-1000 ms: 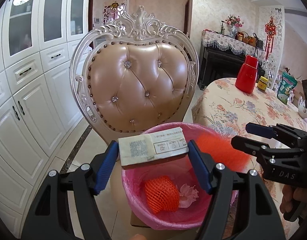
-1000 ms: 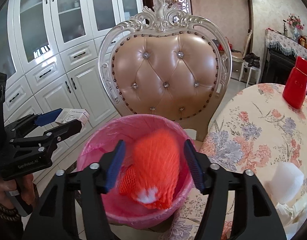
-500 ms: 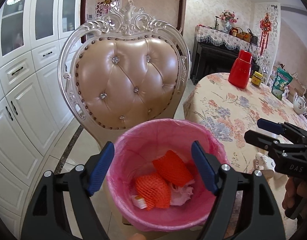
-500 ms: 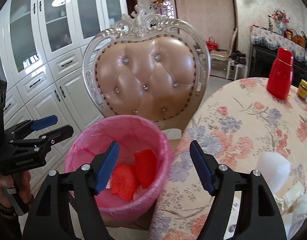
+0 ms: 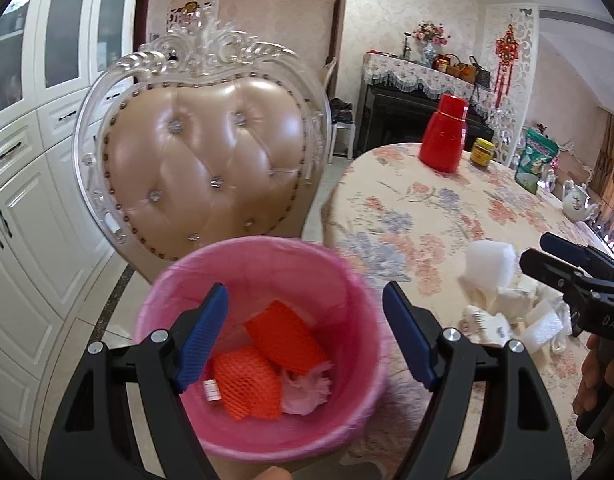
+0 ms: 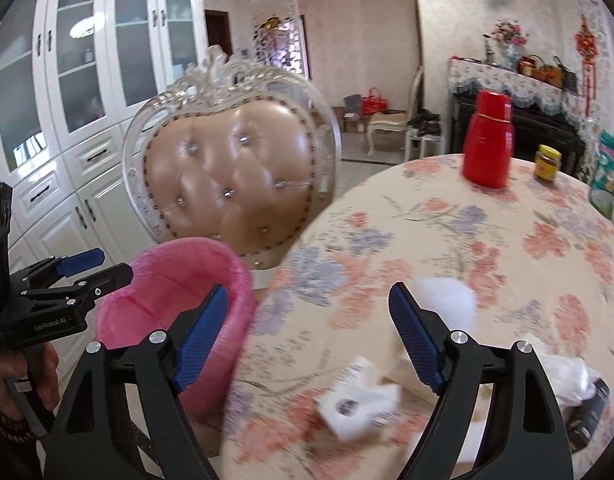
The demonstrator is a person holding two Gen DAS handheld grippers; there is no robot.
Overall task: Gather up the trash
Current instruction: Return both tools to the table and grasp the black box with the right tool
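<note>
A pink-lined trash bin point(image 5: 263, 264) stands by the table and holds two orange foam nets point(image 5: 247, 384), a small box and crumpled tissue. My left gripper point(image 5: 305, 336) is open and empty just above the bin. My right gripper point(image 6: 309, 340) is open and empty over the table edge, above a crumpled white paper point(image 6: 359, 404). A white foam block point(image 6: 447, 300) and other white scraps point(image 5: 507, 312) lie on the floral tablecloth point(image 6: 487, 240). The bin also shows in the right wrist view point(image 6: 179, 276).
A tufted beige chair point(image 5: 203, 160) stands behind the bin. A red thermos point(image 5: 445, 138), a yellow-lidded jar point(image 5: 483, 154), a green bag point(image 5: 537, 160) and a teapot point(image 5: 579, 204) sit at the table's far side. White cabinets point(image 5: 23, 200) line the left wall.
Both grippers opened and dropped their loads, the box and the orange net, into the bin. Both views have swung right; the right gripper now hangs over the table's scraps.
</note>
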